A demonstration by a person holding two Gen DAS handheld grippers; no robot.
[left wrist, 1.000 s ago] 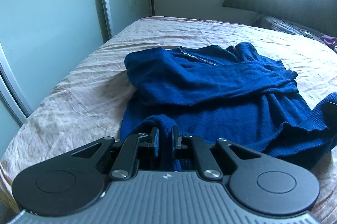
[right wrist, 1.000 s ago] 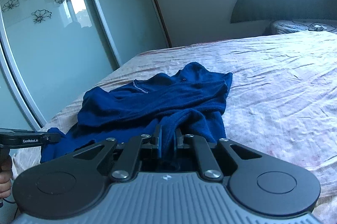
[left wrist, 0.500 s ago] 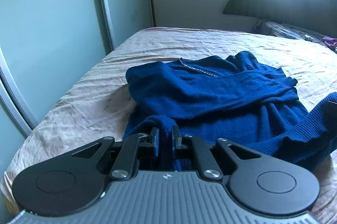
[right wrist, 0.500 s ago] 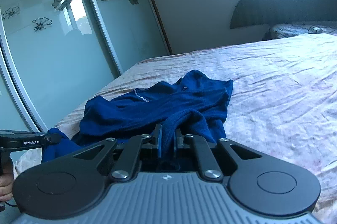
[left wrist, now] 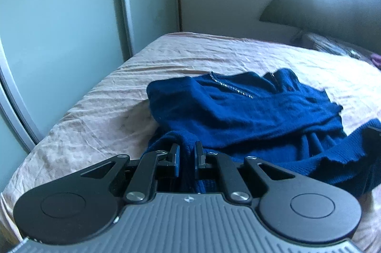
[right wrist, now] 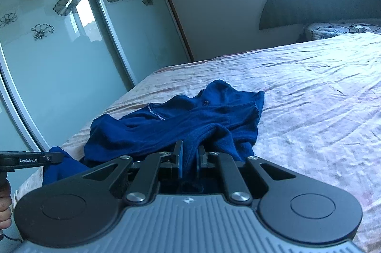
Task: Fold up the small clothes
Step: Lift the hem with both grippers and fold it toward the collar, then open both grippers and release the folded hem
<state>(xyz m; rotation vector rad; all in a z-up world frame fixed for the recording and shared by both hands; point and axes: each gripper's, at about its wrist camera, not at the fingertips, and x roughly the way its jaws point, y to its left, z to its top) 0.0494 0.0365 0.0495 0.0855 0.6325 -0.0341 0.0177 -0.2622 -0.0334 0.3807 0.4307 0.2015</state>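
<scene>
Left wrist: left hand-held gripper (left wrist: 188, 155) clamped on blue sweater (left wrist: 238, 110) hem | right hand-held gripper (right wrist: 189, 155) likewise | soft, limp, light knit; hold hem corners.

My right gripper (right wrist: 189, 153) pinches the blue sweater's (right wrist: 181, 124) hem; my left gripper (right wrist: 53, 157) grips its other corner above the bed (right wrist: 309, 98).

Bare sheet (right wrist: 309, 110) lies open right of the sweater (right wrist: 181, 124); sliding doors (right wrist: 59, 62) wall the left.
</scene>
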